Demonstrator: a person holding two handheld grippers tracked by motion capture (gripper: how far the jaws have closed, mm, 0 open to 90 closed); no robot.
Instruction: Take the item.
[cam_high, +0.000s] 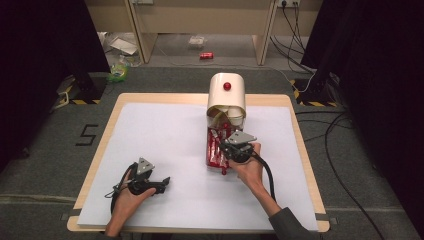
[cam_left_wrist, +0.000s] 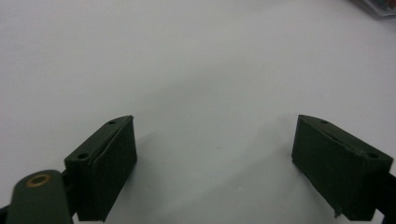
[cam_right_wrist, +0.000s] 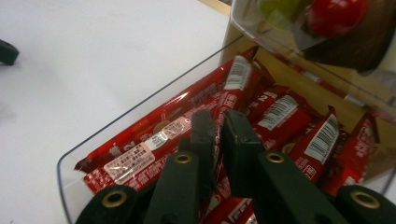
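A clear plastic tray (cam_high: 211, 150) (cam_right_wrist: 140, 105) full of red snack packets (cam_right_wrist: 280, 112) lies on the white sheet in front of a white dispenser (cam_high: 226, 97) with a red knob. My right gripper (cam_high: 225, 150) (cam_right_wrist: 218, 116) reaches down into the tray. Its jaws stand almost together, pinching the edge of one red packet (cam_right_wrist: 217, 156) that shows in the thin gap between them. My left gripper (cam_high: 164, 181) (cam_left_wrist: 215, 119) rests low over the bare sheet at the front left, jaws wide open with nothing between them.
The white sheet (cam_high: 165, 135) covers most of the wooden table (cam_high: 300, 145). The dispenser's open mouth (cam_right_wrist: 299, 42) hangs just beyond the tray. Cables run over the floor at the right, and a red can (cam_high: 206, 55) lies on the floor behind the table.
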